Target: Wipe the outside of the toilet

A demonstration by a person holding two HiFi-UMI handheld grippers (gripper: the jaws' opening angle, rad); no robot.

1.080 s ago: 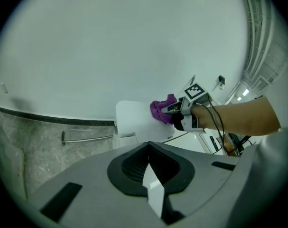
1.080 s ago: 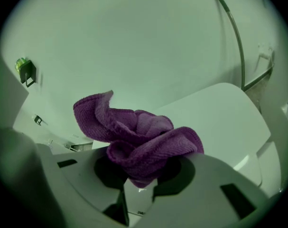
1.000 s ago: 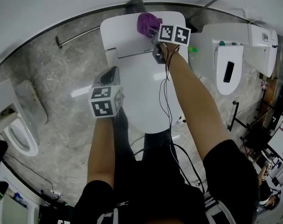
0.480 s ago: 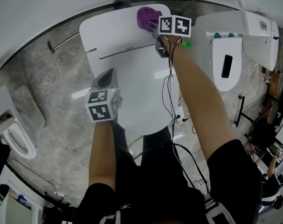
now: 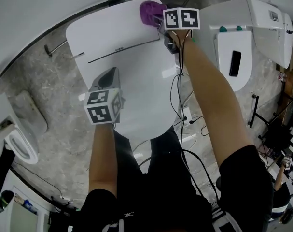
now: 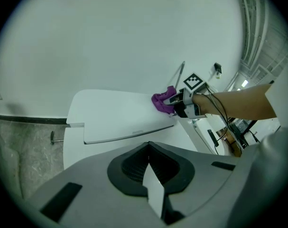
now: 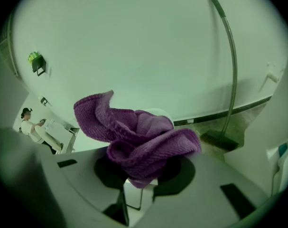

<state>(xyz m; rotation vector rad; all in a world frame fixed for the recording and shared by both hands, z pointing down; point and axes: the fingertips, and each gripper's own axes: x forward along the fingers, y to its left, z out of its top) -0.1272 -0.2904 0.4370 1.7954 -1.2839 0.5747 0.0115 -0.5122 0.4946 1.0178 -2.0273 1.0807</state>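
Grey marbled floor (image 5: 54,105), white wall behind. I count one toilet (image 5: 136,81) under me, plus two more white fixtures: one at right (image 5: 233,57), one at lower left (image 5: 18,144). One purple cloth (image 5: 150,11), two claws. Right claw (image 7: 136,184) clenched on cloth, bunched folds bulging past jaws; cloth sits on tank lid (image 5: 107,33) at far right corner. Left claw (image 5: 106,79) closed, nothing between jaws, held over left edge of seat lid (image 5: 146,95); whether it touches lid I cannot tell.
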